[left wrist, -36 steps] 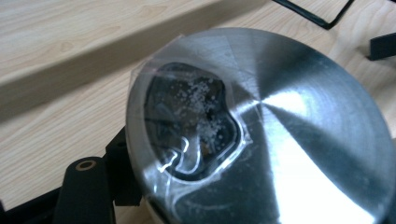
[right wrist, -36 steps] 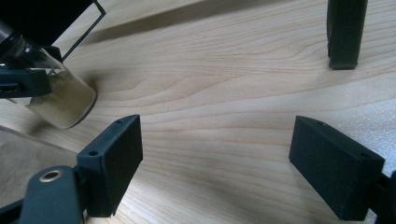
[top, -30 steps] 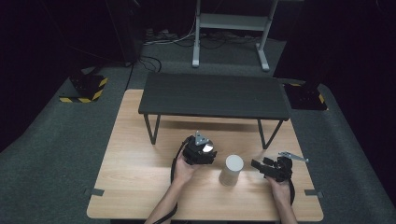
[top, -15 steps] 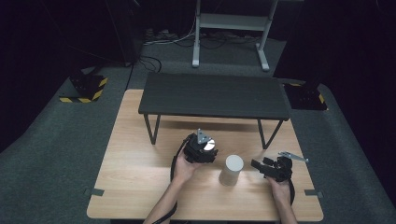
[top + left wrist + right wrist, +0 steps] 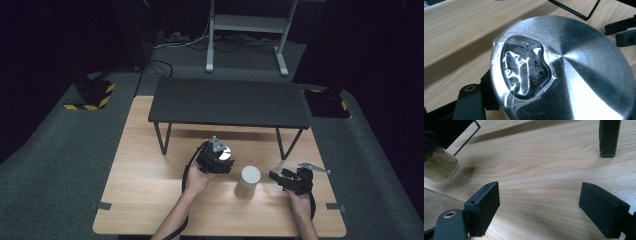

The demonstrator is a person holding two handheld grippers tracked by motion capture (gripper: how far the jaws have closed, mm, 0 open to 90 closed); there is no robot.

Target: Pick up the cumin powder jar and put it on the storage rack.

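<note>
From above, the left gripper [image 5: 216, 159] hangs over the wooden table [image 5: 145, 185] just in front of the low black bench [image 5: 230, 102], with a shiny metal disc [image 5: 223, 152] caught at its tip. A white cup [image 5: 248, 182] stands between the two tongs, just right of the left one. The right gripper [image 5: 287, 180] sits low beside the cup, its tip pointing toward it without touching.

Along the left gripper's own jaws, the brushed metal disc [image 5: 564, 72] sits right up against the camera, held by the tongs; clear tape covers a dark patch on its face. The other gripper's black tips show beyond it.

From the right gripper [image 5: 539, 202], the jaws stand wide apart over bare wood, nothing between them. A pale cup [image 5: 440, 166] lies off ahead to one side.
</note>
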